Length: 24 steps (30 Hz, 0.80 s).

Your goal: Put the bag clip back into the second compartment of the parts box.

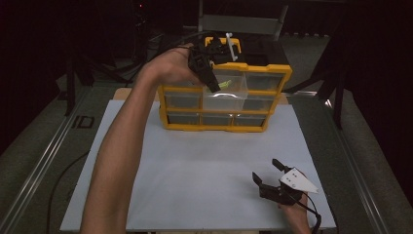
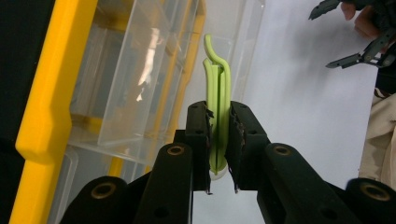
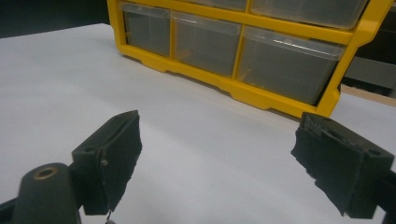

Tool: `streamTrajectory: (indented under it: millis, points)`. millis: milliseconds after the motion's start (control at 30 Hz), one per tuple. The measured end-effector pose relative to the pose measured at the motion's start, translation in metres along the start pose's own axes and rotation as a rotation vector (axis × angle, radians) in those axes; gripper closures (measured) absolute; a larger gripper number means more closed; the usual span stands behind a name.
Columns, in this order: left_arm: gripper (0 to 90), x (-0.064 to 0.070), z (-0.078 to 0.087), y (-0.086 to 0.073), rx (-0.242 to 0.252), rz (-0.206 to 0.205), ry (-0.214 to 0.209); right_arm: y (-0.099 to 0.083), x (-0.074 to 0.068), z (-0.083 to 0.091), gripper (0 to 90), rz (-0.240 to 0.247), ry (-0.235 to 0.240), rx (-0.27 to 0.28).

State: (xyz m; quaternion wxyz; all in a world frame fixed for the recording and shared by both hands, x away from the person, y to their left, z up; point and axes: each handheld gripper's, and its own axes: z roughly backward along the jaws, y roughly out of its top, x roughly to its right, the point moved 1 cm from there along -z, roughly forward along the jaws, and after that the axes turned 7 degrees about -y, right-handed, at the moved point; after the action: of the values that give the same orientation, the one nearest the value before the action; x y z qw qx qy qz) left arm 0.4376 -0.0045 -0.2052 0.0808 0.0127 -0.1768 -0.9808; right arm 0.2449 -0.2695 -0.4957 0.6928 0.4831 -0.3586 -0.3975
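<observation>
Left gripper view: left gripper [image 2: 219,140] clamps green plastic clip [image 2: 216,100] above pulled-out clear drawer [image 1: 225,90] of yellow organizer [image 1: 275,70] | right gripper [image 1: 271,171] spread wide, empty, over white table [image 1: 195,165] | risk: thin clip may slip, miss drawer.

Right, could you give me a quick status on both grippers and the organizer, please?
Left gripper shut on green clip, above the pulled-out clear drawer of the yellow organizer. Right gripper open, hovering over the white table. Nothing in the way.

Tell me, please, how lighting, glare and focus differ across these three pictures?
High view: dim, dark surroundings, white table brightest. Left gripper view: glare streaks on the clear drawer; green clip sharp, near jaws soft. Right gripper view: even light, yellow organizer clear, near pads slightly blurred.
</observation>
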Motion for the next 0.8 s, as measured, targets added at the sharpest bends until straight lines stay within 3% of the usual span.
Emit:
streamTrajectory:
  millis: [733,767,800]
  points:
    - [80.0,-0.011,-0.007,0.014,-0.005,0.051,0.01,0.0,0.0,0.0,14.4,0.002,0.0,0.002]
    - [79.5,-0.013,-0.007,0.014,0.011,0.071,0.016,0.0,0.0,0.0,14.4,0.002,0.001,0.001]
    - [71.9,-0.015,-0.007,0.014,0.029,0.116,0.01,0.0,0.0,0.0,14.4,0.002,0.002,0.001]
